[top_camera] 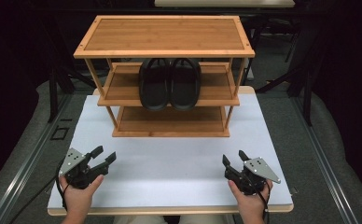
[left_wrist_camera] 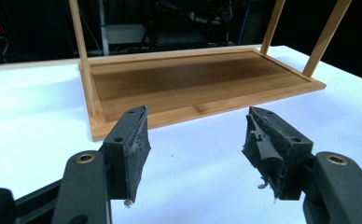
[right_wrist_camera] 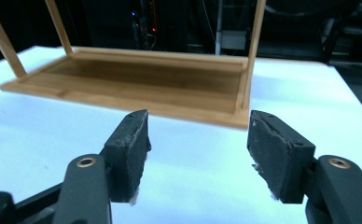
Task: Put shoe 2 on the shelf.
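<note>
black slippers [top_camera: 170, 84]: middle shelf, wooden rack [top_camera: 165, 35] | left gripper [top_camera: 105, 156]: apart | right gripper [top_camera: 234, 158]: apart

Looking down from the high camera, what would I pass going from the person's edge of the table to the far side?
The person's hands, then the left gripper and right gripper, bare white table, the wooden rack's bottom shelf, the pair of black slippers on the middle shelf.

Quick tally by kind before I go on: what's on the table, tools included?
Three-tier bamboo shoe rack: 1
Black rubber slippers, on the middle shelf: 2 (left, right)
Handheld black two-jaw tools: 2 (left tool, right tool)
Total: 5
</note>
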`<action>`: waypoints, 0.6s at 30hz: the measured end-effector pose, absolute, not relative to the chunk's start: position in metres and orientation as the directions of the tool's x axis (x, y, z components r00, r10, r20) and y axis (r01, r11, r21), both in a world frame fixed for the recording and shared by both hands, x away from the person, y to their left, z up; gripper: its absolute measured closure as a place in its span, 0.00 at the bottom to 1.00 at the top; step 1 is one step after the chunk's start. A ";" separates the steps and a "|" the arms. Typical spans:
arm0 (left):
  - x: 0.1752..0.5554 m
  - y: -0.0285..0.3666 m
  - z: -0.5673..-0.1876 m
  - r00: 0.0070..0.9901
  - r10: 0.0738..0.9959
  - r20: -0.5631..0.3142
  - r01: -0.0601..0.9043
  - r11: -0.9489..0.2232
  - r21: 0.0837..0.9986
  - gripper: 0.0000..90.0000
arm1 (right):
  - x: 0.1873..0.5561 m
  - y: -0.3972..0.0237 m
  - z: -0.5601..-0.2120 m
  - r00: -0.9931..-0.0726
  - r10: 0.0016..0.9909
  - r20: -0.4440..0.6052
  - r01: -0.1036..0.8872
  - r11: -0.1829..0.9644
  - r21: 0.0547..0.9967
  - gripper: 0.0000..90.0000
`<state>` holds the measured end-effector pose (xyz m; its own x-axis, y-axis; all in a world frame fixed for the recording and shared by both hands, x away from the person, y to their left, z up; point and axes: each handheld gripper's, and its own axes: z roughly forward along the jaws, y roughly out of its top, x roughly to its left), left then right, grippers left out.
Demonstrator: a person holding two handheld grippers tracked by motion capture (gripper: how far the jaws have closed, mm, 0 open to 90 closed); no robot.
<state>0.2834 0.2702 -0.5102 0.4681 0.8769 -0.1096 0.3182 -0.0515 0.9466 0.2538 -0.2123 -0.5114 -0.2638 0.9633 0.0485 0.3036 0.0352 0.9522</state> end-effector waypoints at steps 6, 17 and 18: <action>0.290 0.273 -0.523 0.456 0.883 -0.116 0.338 -0.051 0.940 0.43 | 0.261 -0.218 -0.534 -0.241 0.969 0.048 0.342 0.038 0.939 0.43; 0.304 0.275 -0.544 0.454 0.884 -0.110 0.427 -0.107 0.898 0.43 | 0.267 -0.228 -0.549 -0.201 0.975 0.089 0.384 -0.005 0.923 0.43; 0.304 0.275 -0.544 0.451 0.885 -0.118 0.431 -0.101 0.897 0.43 | 0.266 -0.227 -0.549 -0.205 0.975 0.083 0.394 0.005 0.919 0.43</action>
